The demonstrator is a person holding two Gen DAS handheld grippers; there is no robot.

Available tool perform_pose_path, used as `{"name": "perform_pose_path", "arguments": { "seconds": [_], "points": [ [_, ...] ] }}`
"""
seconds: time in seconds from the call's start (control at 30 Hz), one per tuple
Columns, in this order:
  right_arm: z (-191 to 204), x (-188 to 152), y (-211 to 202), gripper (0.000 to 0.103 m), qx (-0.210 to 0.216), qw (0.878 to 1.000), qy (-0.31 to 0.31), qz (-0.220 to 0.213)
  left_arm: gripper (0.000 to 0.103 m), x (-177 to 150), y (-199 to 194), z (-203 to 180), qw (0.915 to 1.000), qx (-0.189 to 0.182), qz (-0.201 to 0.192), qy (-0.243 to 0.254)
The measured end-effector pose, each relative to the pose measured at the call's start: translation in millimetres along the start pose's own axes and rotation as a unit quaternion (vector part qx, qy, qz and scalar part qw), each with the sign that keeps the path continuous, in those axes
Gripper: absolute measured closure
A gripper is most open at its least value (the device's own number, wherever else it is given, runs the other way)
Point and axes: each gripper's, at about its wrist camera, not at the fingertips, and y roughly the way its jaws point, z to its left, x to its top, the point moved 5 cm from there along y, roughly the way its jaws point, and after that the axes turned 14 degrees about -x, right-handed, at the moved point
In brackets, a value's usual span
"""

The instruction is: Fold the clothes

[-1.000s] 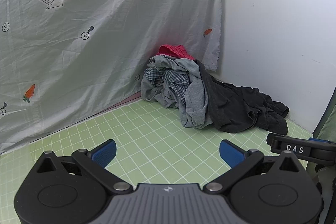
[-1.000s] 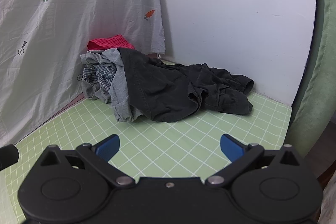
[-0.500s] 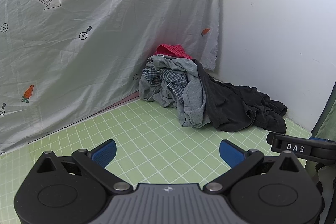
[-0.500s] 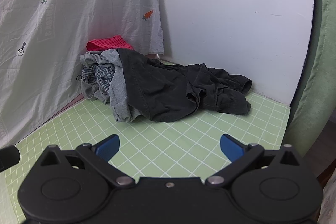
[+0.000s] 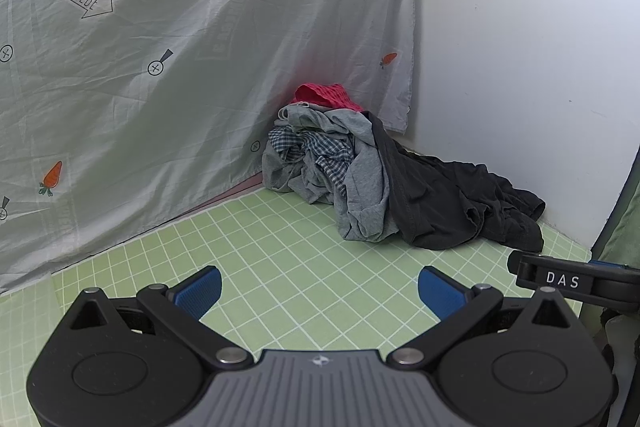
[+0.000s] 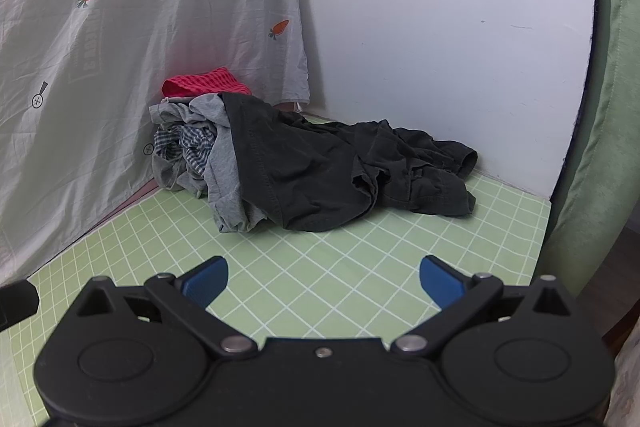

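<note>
A heap of clothes lies in the far corner of the green grid mat point(image 5: 280, 267). It holds a black garment point(image 5: 448, 203) spread to the right, a grey garment point(image 5: 360, 179), a checked shirt point(image 5: 320, 155) and a red piece point(image 5: 324, 95) on top at the back. In the right wrist view the black garment point(image 6: 320, 171) lies in front, with grey point(image 6: 224, 171), checked point(image 6: 188, 143) and red point(image 6: 200, 85) pieces to the left. My left gripper point(image 5: 320, 291) is open and empty, well short of the heap. My right gripper point(image 6: 324, 281) is open and empty too.
A grey sheet with carrot prints point(image 5: 160, 67) hangs along the left side. A white wall point(image 5: 520, 67) closes the back right. A green upholstered edge point(image 6: 592, 147) stands at the right of the mat point(image 6: 360, 259). The right gripper's body point(image 5: 568, 279) shows at the left view's right edge.
Both grippers have drifted slightly; the heap sits a touch lower and closer in both views. The jaws stay open and the clothes have not moved.
</note>
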Motion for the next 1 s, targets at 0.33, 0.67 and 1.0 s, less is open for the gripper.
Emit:
{"name": "perform_pose_path", "arguments": {
  "seconds": [0.33,0.67,1.0],
  "points": [
    [0,-1,1,0.000,0.000,1.000,0.000,0.001,0.000,-2,2,-1,1.0000,-0.001,0.002,0.001],
    [2,-1,3,0.000,0.001,1.000,-0.001,0.004,0.000,-3,3,-1,1.0000,-0.003,0.004,0.000],
    [-5,1,10,0.000,0.003,1.000,-0.010,0.008,0.000,-5,12,-8,0.9999,-0.001,0.008,-0.009]
  ]
}}
